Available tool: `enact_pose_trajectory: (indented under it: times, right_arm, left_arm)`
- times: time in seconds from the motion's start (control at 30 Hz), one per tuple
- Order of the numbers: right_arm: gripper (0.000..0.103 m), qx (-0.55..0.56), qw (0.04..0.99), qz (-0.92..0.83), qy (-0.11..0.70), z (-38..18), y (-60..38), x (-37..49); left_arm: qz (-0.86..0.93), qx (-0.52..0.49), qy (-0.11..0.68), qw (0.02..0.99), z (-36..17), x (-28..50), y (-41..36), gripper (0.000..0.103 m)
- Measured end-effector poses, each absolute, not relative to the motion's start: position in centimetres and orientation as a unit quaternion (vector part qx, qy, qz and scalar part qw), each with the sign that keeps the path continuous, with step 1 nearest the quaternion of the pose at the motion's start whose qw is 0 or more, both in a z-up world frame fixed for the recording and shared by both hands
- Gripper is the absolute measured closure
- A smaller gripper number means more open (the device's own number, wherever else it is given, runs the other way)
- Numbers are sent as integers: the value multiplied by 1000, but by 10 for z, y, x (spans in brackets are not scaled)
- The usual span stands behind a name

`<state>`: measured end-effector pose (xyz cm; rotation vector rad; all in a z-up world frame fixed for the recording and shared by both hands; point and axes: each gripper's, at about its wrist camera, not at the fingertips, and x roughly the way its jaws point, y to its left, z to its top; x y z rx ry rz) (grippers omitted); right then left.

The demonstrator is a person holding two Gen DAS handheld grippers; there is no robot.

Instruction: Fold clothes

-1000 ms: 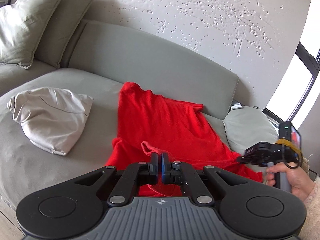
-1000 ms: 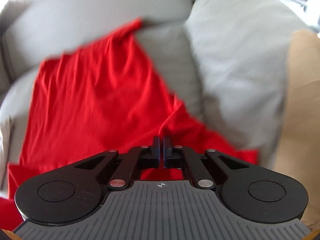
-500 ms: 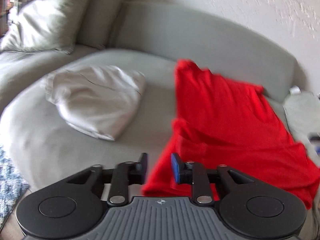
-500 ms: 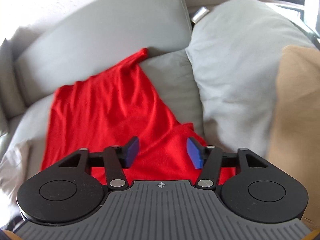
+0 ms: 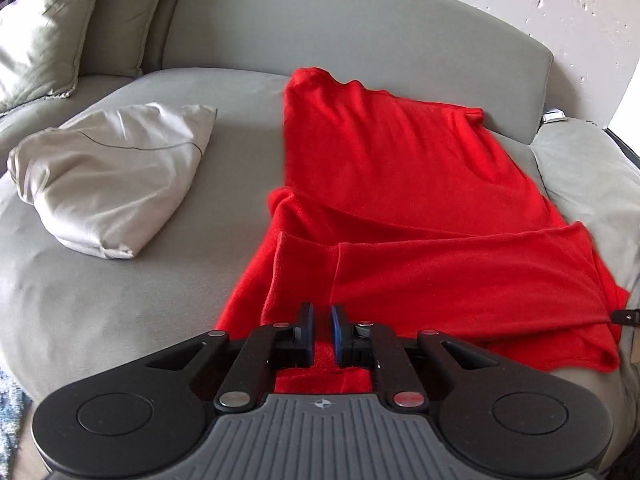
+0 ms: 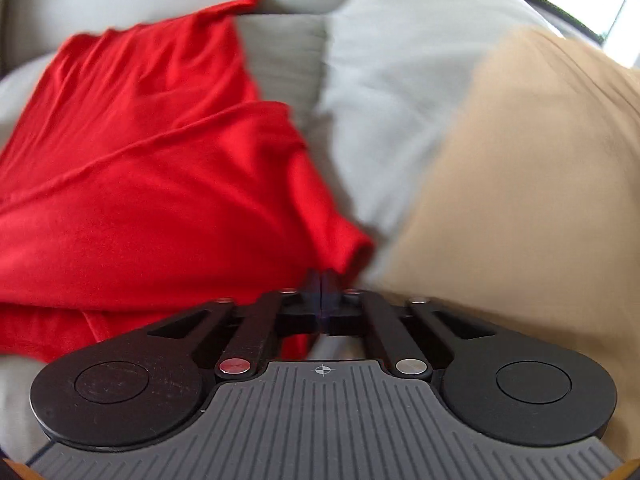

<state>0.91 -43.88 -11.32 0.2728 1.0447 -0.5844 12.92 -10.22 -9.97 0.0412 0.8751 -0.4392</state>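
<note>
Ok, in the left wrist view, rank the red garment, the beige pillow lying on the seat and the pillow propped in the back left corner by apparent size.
1. red garment, clearly largest.
2. beige pillow.
3. corner pillow, smallest, though it is cropped by the frame edge and farther away, so its place after the beige one is unsure.

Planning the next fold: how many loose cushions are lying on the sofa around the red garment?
4 visible: beige cushion left of the red garment; olive one at far left; grey one right of the garment; tan one beyond it. More may be out of frame.
</note>
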Motion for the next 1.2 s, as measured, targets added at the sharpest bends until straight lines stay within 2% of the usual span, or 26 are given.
enact_pose_trajectory:
  times: [0.03,0.07,0.1,0.13,0.3,0.47,0.63,1.2]
  right_arm:
    - [92,148,819,-268,485,-105,-439,2]
    - [85,173,824,-255,475,-97,-440,-5]
    - [71,198,829,-242,464,-89,-441,-11]
    - [62,224,833,-228,451,-83,-443,-17]
    - [62,316,833,-200,407,-51,-435,-27]
    - [62,331,839,-159,402,-20,-411,-27]
    - [54,325,850,-143,390,8,-398,-27]
    - [50,347,853,-123,369,33,-377,-35]
  left_arm:
    - [-217,8,414,884,-95,126,-99,93]
    - [-224,-7,409,885,-90,121,-96,92]
    - [-229,-20,404,885,-86,117,-95,86]
    - [-233,-33,400,886,-82,112,-94,85]
    - [-217,-67,395,890,-61,97,-89,72]
    - [-204,-75,374,902,-36,94,-83,60]
    - [-216,-75,353,907,-18,87,-82,57]
    - [-226,-96,343,906,-10,80,-70,54]
